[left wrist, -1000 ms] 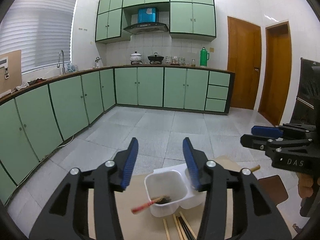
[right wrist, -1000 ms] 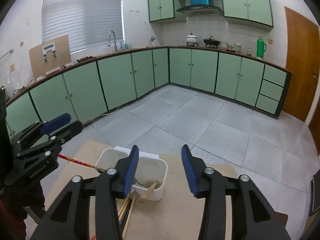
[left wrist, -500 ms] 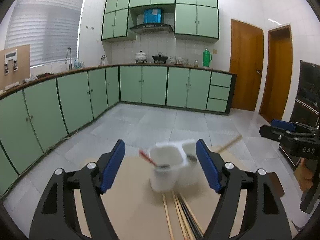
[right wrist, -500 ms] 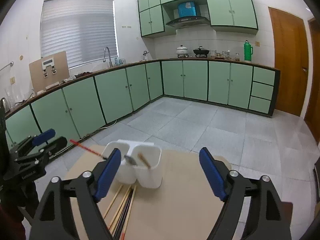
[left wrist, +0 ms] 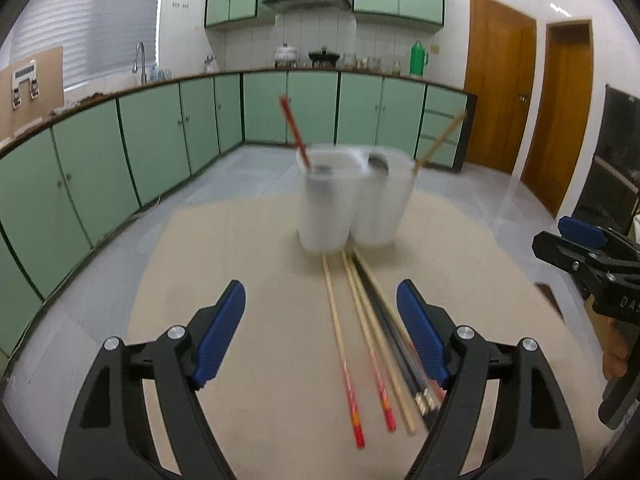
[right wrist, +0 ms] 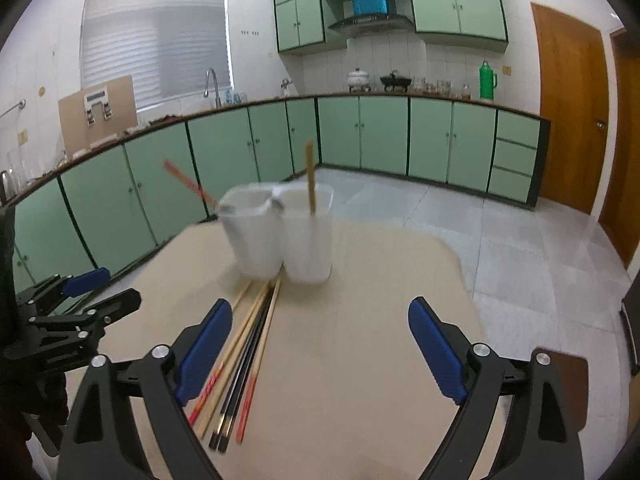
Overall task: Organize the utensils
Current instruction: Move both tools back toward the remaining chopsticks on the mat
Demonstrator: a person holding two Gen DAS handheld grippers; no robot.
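A white two-compartment utensil holder stands upright on the beige table. Its left cup holds a red-handled utensil, its right cup a wooden-handled one. Several chopsticks, wooden, red-ended and black, lie in a bundle in front of the holder. My left gripper hovers low over them, its jaws opening, with nothing pressed between the pads. My right gripper is just right of the bundle, its jaws also opening over bare table.
Green kitchen cabinets and a tiled floor lie beyond the table. Brown doors and a dark appliance stand to the right. A hand holds the right gripper. A brown board sits by the table's right edge.
Both grippers have dropped toward the table and drawn back from the holder. Their jaws have spread wider. The chopsticks on the table now show in full.
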